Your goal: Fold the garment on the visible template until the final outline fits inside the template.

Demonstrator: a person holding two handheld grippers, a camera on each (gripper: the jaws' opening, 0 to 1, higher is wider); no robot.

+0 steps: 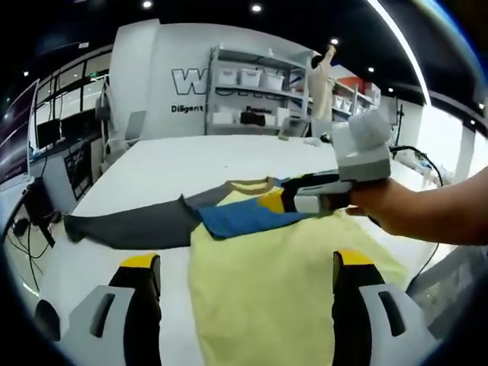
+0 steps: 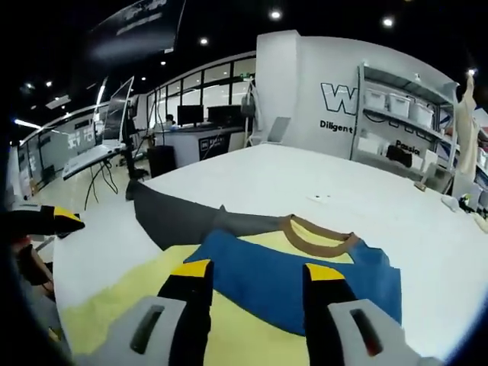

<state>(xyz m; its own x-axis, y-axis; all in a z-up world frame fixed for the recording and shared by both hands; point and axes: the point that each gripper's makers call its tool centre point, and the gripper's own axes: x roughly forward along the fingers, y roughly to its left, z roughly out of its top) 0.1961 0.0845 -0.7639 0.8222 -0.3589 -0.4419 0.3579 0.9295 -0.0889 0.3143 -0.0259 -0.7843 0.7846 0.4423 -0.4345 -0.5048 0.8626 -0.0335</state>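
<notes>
- White and wide, the table (image 1: 229, 164) fills the middle of a showroom, with storage shelves (image 1: 252, 95) against the back wall. In the left gripper view the garment (image 1: 267, 274) lies flat on it: a pale yellow body, a grey sleeve (image 1: 130, 225) stretched out to the left, and a blue sleeve (image 1: 244, 217) already folded across the chest.
- The left tongs (image 1: 244, 286) hover wide apart over the yellow body, gripping nothing. The right tongs (image 1: 278, 200) reach in from the right at the blue fold.
- In the right gripper view the right tongs (image 2: 255, 293) sit just above the blue sleeve; whether they pinch it, I cannot tell. A brown collar (image 2: 316, 235) shows beyond.
- No template outline is discernible. I judge one sleeve folded, with the grey sleeve and body still to go.
</notes>
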